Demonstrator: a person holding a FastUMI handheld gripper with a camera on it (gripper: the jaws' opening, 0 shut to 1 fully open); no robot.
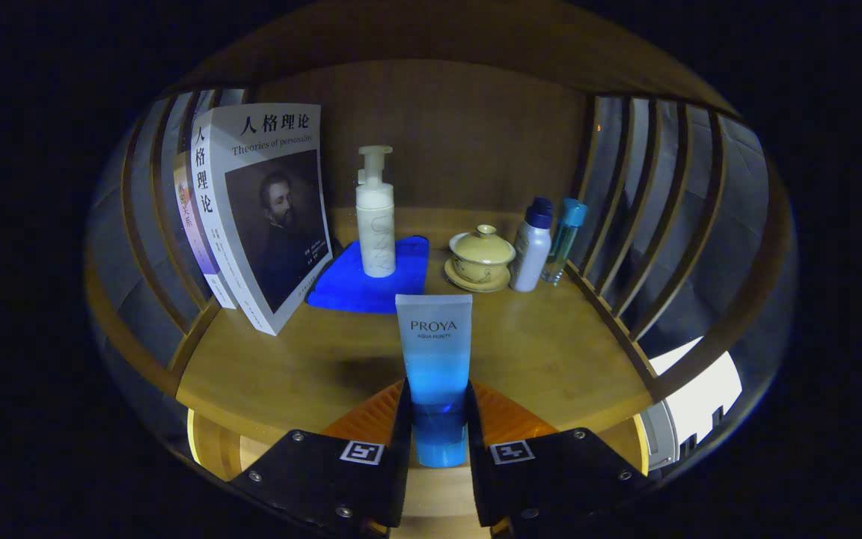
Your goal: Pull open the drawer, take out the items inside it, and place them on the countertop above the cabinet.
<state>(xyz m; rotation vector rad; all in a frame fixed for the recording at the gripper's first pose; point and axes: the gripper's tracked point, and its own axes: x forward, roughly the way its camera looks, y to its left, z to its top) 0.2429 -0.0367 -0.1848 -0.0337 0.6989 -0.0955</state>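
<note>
My tool (437,419) clamps one blue tube (435,359) reading "PROYA", upright over the tabletop (551,352) front edge. Beyond: two books (251,209), one "Theories of personality"; one pump bottle (375,213) on one blue cloth (371,288); one lidded cup (481,257); two small bottles (543,243).

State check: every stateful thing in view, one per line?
Gripper: shut on the tube, both fingers pressing its sides.
Tube: held upright, cap down, over the countertop's front edge.
Pump bottle: upright on the blue cloth.
Lidded cup: lid on, sitting on its saucer.
Two small bottles: upright, capped, beside the cup.
Books: closed, leaning against the slatted side.
</note>
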